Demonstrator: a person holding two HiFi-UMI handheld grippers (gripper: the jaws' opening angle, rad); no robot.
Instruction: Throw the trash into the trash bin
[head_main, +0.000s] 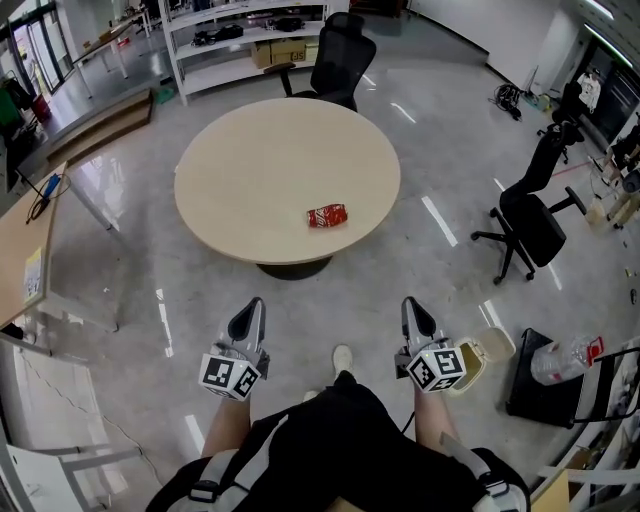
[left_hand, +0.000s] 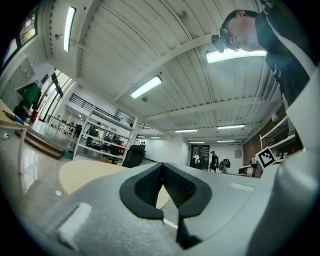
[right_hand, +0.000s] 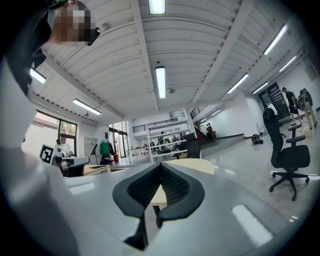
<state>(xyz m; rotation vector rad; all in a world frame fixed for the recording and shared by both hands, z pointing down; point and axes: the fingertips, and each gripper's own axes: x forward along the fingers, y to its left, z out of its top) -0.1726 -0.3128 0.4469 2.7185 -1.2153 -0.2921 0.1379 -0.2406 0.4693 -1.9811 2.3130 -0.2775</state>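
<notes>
**A:** What lies nearest the camera in the head view?

**B:** The person's dark-clad body, with one pale shoe (head_main: 343, 358) on the glossy grey floor (head_main: 400, 290). The left gripper (head_main: 251, 304) and the right gripper (head_main: 409, 303) are held out on either side, both pointing toward the table. Each carries its marker cube at the rear.

**A:** How do the jaws stand?

**B:** Each gripper's own view shows the two dark pads meeting at the tips. Both pairs are pressed together with nothing between them, and only the table top shows beyond them.

**A:** And just beside the grippers?

**B:** A small beige trash bin (head_main: 490, 348) stands on the floor at the outer side of the right gripper. The marker cube partly covers it.

**A:** Where is the trash?

**B:** Farther out stands a round table (head_main: 250, 180) with a pale top and a dark base. A red crumpled piece of trash (head_main: 327, 215) lies on that top. It is near the edge closest to the person, toward the right, and well apart from both grippers and from the bin.

**A:** What is in the background?

**B:** A black office chair (head_main: 340, 60) stands at the table's far edge, in front of a white shelf (head_main: 240, 40). A second black chair (head_main: 530, 220) stands apart at the right. A wooden desk (head_main: 25, 250) shows at the left border.
</notes>
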